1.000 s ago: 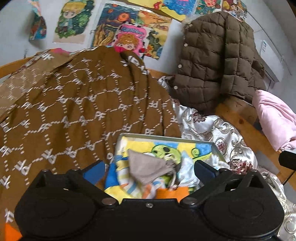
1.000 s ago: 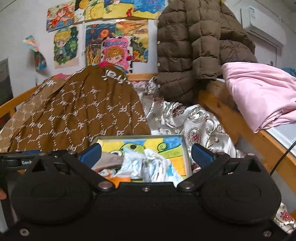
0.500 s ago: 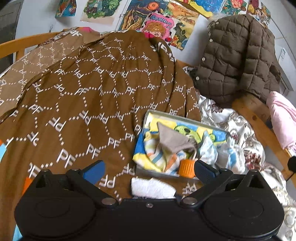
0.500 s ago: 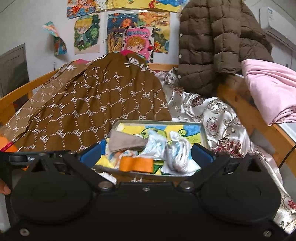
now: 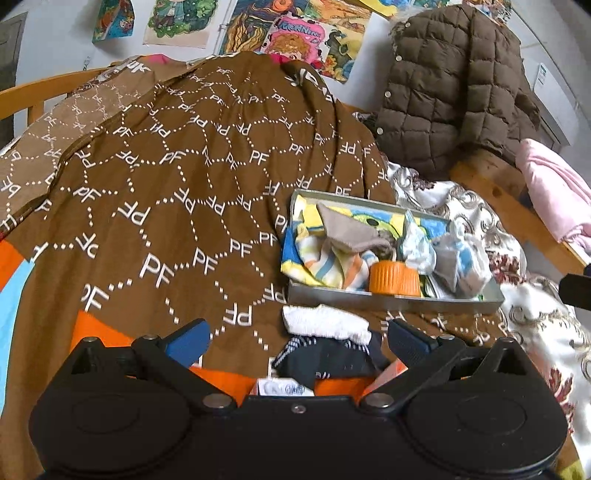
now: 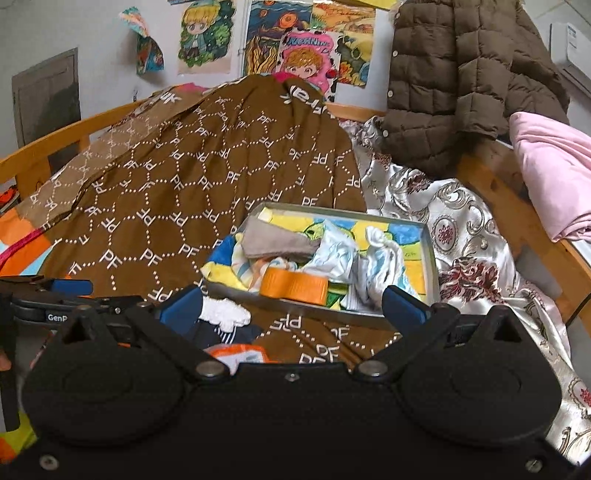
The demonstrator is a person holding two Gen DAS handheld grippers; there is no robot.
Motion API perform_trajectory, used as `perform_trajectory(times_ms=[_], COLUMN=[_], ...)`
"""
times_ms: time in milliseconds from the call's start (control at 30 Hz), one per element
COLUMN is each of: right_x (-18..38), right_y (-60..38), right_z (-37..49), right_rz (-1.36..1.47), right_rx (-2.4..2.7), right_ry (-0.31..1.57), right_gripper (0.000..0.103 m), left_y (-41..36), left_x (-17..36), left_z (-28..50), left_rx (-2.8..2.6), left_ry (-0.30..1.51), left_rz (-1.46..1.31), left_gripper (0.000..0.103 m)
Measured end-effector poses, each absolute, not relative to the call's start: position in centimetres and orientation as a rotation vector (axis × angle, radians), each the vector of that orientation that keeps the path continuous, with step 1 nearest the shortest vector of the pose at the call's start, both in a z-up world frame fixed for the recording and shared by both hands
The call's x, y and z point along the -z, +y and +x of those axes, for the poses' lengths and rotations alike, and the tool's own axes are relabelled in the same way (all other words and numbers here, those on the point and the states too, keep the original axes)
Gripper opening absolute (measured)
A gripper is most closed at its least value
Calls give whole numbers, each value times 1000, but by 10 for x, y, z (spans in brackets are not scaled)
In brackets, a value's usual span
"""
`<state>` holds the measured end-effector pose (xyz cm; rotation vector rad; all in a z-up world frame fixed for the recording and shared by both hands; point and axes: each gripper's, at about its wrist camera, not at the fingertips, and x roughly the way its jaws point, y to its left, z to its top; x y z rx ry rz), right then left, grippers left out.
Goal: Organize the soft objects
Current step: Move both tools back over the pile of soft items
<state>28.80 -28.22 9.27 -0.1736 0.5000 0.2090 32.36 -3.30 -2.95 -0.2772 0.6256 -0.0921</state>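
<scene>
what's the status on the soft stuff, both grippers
Left gripper open, empty. Right gripper open, empty. White sock and dark sock lie outside the tin tray. Nothing blocking.

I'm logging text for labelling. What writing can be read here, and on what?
"PF": repeated across the brown blanket.
"MORNIN...": pink poster, cut short.
"GenP...": left gripper body, seen from the right wrist, cut off.
Packet print and air conditioner sticker: too blurred.

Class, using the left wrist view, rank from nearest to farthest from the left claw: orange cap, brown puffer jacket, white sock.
1. white sock, just ahead, before the tray.
2. orange cap, at the tray's near edge.
3. brown puffer jacket, far back right.
</scene>
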Motion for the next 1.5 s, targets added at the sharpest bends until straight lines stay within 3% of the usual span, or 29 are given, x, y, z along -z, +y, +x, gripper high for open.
perform_trajectory(times_ms=[833,1500], right_x=[-29,17], right_y=[-280,-202], right_z=[267,244], right_rz=[-241,-461], right_rx=[-282,-533], right_ry=[626,639], right_gripper=[102,102], left_y=[-9,-8], left_x=[66,86], left_z=[292,276], left_rx=[72,158], left_ry=[720,742], left_rz=[-292,-185], left_gripper=[102,102])
